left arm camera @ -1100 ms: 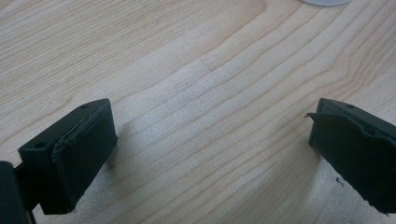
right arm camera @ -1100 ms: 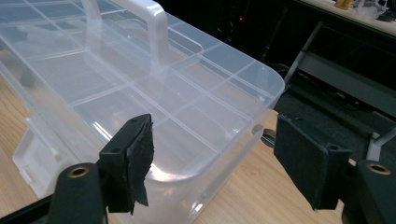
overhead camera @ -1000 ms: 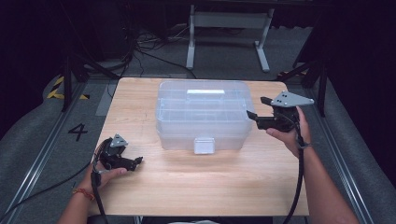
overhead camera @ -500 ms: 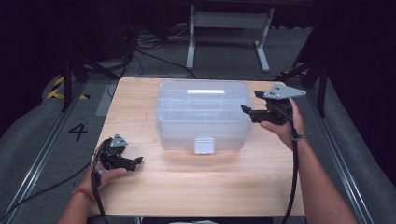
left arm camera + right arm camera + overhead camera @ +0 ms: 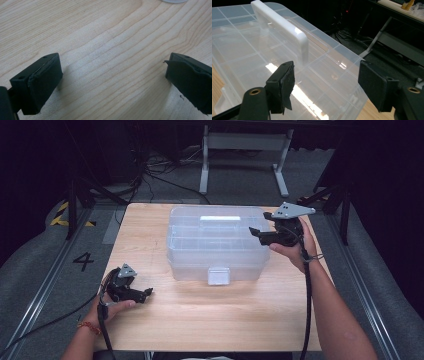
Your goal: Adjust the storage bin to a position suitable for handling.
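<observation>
A clear plastic organiser box (image 5: 216,245) with a white front latch (image 5: 218,275) and a white lid handle (image 5: 219,218) sits in the middle of the wooden table (image 5: 210,315). My right gripper (image 5: 254,234) hovers over the box's right end, open, nothing between its jaws. In the right gripper view the lid (image 5: 249,57) and its handle (image 5: 284,30) lie just beyond the right gripper (image 5: 327,82). My left gripper (image 5: 148,293) rests low at the table's front left, open and empty. Bare wood (image 5: 110,50) shows between the jaws of the left gripper (image 5: 112,82).
A metal stand (image 5: 245,150) and cables (image 5: 150,175) lie on the dark floor behind the table. A floor rail with a painted 4 (image 5: 83,261) runs along the left side. Bare tabletop stretches in front of the box.
My right gripper has moved left and slightly up, from beside the box's right edge to over its lid. The left gripper has stayed put.
</observation>
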Demonstrator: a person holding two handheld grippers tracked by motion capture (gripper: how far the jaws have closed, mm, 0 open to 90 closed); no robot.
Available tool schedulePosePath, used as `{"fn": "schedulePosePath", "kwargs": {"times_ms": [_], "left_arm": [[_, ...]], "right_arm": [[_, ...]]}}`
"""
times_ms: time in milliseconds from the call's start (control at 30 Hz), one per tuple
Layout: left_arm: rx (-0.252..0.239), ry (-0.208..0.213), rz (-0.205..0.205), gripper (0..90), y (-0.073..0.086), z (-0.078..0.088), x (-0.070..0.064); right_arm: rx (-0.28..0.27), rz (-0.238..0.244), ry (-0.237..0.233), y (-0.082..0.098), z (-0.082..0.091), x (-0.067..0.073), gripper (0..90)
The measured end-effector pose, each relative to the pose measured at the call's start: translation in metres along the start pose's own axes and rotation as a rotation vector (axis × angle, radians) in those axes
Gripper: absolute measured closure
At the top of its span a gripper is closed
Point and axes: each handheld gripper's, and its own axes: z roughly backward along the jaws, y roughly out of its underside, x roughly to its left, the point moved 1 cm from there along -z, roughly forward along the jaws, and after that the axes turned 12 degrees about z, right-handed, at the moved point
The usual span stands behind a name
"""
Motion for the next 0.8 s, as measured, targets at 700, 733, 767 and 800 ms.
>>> {"fn": "schedulePosePath", "kwargs": {"times_ms": [700,733,767,800], "left_arm": [[0.000,0.000,0.000,1.2,0.000,0.000,0.000],[0.000,0.000,0.000,1.3,0.000,0.000,0.000],[0.000,0.000,0.000,1.3,0.000,0.000,0.000],[0.000,0.000,0.000,1.3,0.000,0.000,0.000]], "right_arm": [[0.047,0.036,-0.032,-0.019,-0.035,0.001,32.9],[0.049,0.040,-0.031,-0.019,-0.036,0.000,33.1],[0.054,0.040,-0.032,-0.020,-0.037,0.000,33.5],[0.059,0.045,-0.035,-0.021,-0.039,0.000,33.4]]}}
